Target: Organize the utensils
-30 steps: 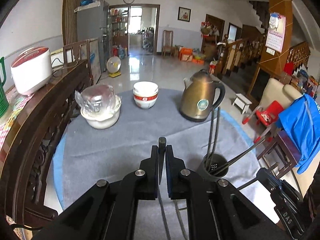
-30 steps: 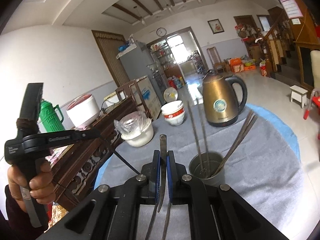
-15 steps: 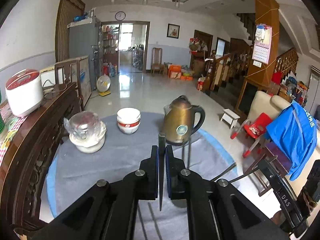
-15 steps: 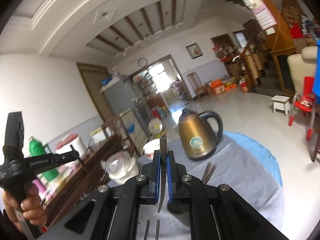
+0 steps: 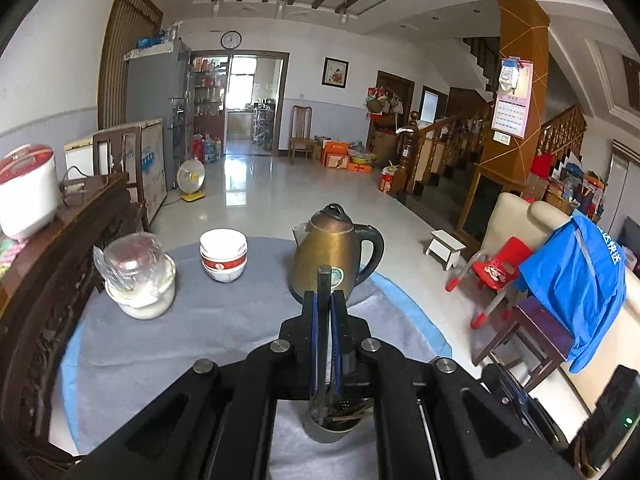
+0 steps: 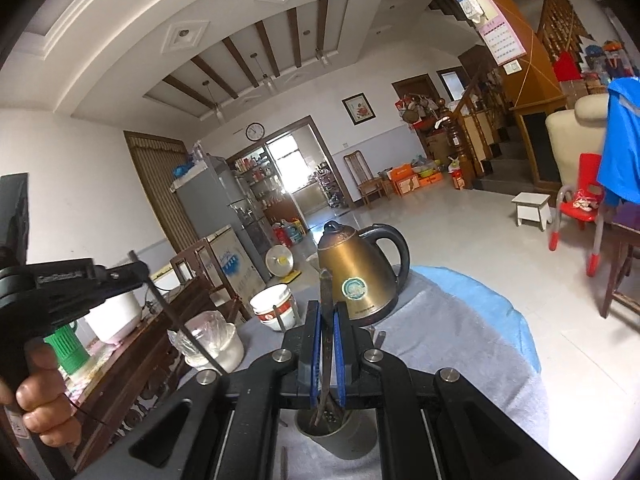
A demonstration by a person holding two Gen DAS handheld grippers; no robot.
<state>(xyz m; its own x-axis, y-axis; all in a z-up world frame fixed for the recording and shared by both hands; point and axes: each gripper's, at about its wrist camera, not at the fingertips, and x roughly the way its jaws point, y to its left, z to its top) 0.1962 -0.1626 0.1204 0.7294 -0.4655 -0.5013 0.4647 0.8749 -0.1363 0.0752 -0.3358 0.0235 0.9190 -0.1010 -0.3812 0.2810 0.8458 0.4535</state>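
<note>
while both grippers pinch a chopstick, aim for the holder.
left gripper (image 5: 324,300) and right gripper (image 6: 326,312) each clamp a chopstick (image 6: 325,344); holder (image 6: 334,434) sits low-centre; lower your tips straight in.

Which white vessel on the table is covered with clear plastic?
The wide white pot at the table's left edge; crinkled clear plastic domes over it. The stacked white bowls with red bands beside it stand uncovered.

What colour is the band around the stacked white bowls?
Red, on the stacked white bowls; clearest in the left wrist view.
</note>
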